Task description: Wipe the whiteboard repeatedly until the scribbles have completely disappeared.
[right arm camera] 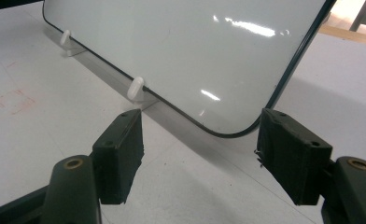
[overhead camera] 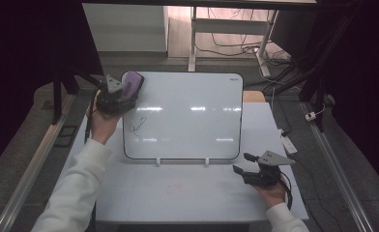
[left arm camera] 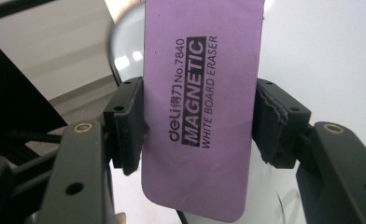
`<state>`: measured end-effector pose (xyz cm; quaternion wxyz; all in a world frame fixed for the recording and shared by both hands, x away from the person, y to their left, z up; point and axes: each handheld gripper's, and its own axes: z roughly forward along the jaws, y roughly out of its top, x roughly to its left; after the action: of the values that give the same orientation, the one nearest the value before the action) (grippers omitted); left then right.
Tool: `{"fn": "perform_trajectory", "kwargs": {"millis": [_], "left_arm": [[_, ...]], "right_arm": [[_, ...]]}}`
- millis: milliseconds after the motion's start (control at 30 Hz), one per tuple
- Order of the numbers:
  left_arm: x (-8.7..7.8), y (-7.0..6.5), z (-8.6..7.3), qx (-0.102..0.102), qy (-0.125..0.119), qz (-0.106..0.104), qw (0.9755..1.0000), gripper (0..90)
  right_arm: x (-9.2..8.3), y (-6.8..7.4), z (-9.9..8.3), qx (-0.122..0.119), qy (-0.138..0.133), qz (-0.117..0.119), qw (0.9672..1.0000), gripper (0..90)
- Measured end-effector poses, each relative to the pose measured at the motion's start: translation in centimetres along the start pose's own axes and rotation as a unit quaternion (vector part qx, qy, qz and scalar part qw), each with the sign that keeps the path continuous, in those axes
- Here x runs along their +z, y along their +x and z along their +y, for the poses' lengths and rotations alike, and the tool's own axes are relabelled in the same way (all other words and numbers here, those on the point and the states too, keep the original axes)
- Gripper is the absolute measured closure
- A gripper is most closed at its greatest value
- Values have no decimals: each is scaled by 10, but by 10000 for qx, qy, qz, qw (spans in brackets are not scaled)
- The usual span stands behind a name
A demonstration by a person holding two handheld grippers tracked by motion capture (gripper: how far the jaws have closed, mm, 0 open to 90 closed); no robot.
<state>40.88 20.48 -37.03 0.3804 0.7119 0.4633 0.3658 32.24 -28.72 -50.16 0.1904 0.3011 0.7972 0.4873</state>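
Left claw (left arm camera: 197, 126) grips purple eraser (left arm camera: 200, 107) (label up) — over whiteboard (overhead camera: 187, 116).

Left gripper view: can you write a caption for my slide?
Left gripper clamps a purple whiteboard eraser above the whiteboard.

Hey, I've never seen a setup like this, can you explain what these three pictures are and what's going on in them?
A person at a table holds hand-held tongs in each hand. One picture looks down from above; the other two come from cameras riding on each pair of tongs, looking along their black jaws. On the table lies a whiteboard with a small black scribble near its left edge. The left tongs grip a purple eraser at the board's top left corner. The right tongs are open and hold nothing, near the board's lower right corner.
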Motion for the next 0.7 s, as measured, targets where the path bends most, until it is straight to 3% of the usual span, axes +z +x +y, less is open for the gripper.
{"fn": "perform_trajectory", "kwargs": {"millis": [200,533,600,667,700], "left_arm": [[7,2,19,37,-105,-46,9999,407],[8,-32,6,351,-32,-456,9983,406],[6,-31,2,374,-39,-451,9983,407],[4,-25,1,406,-36,-269,9988,407],[3,-19,1,305,-66,-234,9992,407]], "right_arm": [[0,-1,0,-4,14,1,10000,310],[1,0,0,-16,4,7,10000,311],[0,0,0,6,-5,6,10000,311],[1,0,0,9,3,12,10000,311],[1,0,0,6,5,10,10000,311]]}}
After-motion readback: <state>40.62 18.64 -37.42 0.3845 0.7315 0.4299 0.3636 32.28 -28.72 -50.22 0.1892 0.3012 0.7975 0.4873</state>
